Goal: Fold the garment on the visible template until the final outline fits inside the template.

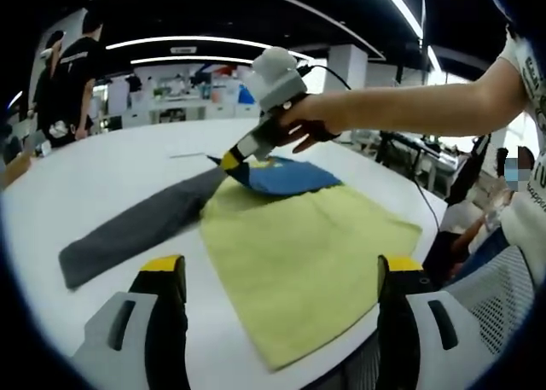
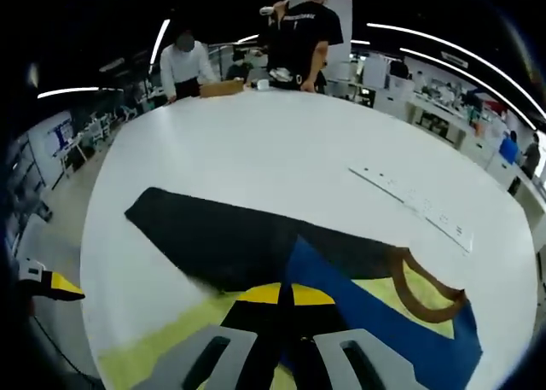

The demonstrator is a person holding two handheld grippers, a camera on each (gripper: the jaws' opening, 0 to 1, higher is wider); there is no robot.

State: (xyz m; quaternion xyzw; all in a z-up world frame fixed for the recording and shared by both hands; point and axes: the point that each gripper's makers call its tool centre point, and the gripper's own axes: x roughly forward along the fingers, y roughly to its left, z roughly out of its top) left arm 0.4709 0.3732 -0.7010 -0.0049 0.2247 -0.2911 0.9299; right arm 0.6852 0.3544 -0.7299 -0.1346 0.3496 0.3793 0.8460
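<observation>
Right gripper (image 1: 232, 158) has its jaws pinched together on the garment (image 1: 281, 236) at the shoulder, where blue yoke meets the dark sleeve; in the right gripper view its yellow tips (image 2: 286, 294) sit closed w/ cloth between them. Left gripper (image 1: 281, 275) hangs over the garment's near edge, jaws wide apart, holding nothing, cloth showing in the gap.

Step in hand, as I read it: sleeve fold. Right side has the shoulder and looks set to carry the sleeve in over the body. Fold not yet made, sleeve lies full length. Early in the task, I'd say.

Next move probably calls for: lift just enough to clear the table (image 1: 102, 177), swing the sleeve across onto the yellow body, lay it flat w/o dragging the rest. Left gripper could pin the body edge so it doesn't slide. Cloth is limp, will likely sag and bunch if lifted high.

Garment: yellow-green body panel, blue yoke (image 2: 375, 322) at the top, brown-trimmed collar (image 2: 431, 292), dark grey sleeve (image 1: 136, 232) running out from the shoulder, away from the body. It lies mostly flat on the white table, near edge of body close to the table rim.

Template: pale strip w/ markings (image 2: 409, 200) lies on the table beyond the collar, apart from the garment; can't tell if that's the template or part of it. No outline visible under the cloth.
</observation>
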